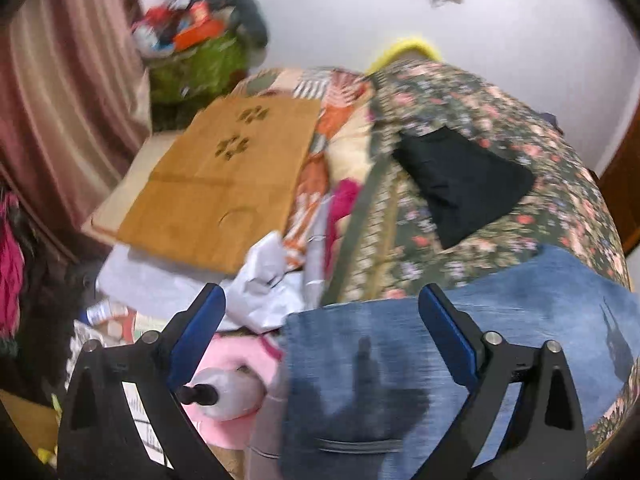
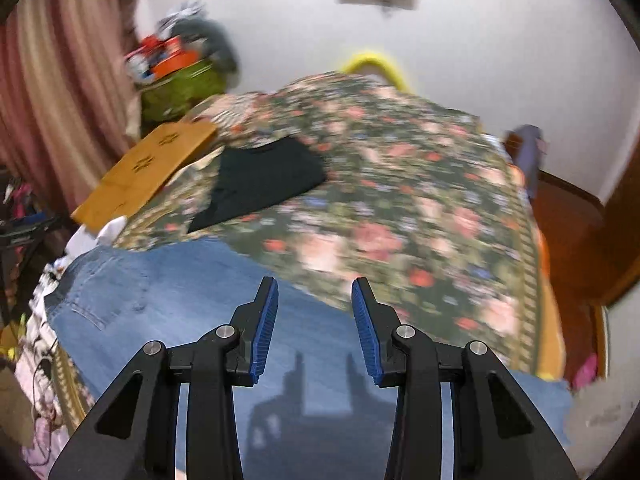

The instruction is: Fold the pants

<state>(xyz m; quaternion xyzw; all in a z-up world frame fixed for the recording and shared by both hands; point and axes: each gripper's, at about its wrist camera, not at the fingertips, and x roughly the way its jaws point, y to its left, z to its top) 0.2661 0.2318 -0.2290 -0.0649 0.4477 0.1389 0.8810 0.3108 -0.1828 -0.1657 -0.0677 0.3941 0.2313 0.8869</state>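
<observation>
A floral-covered bed stands against a plain white wall, with striped pink curtains at the left.

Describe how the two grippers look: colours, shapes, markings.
Both match. The left gripper and right gripper each have two black angular plastic arms with triangular cut-outs and round silver pivot bolts. Each finger ends in a flat blue pad; the right's pads are visibly ribbed. A white printed label sits on the left gripper's body. No hands or sleeves show.
</observation>
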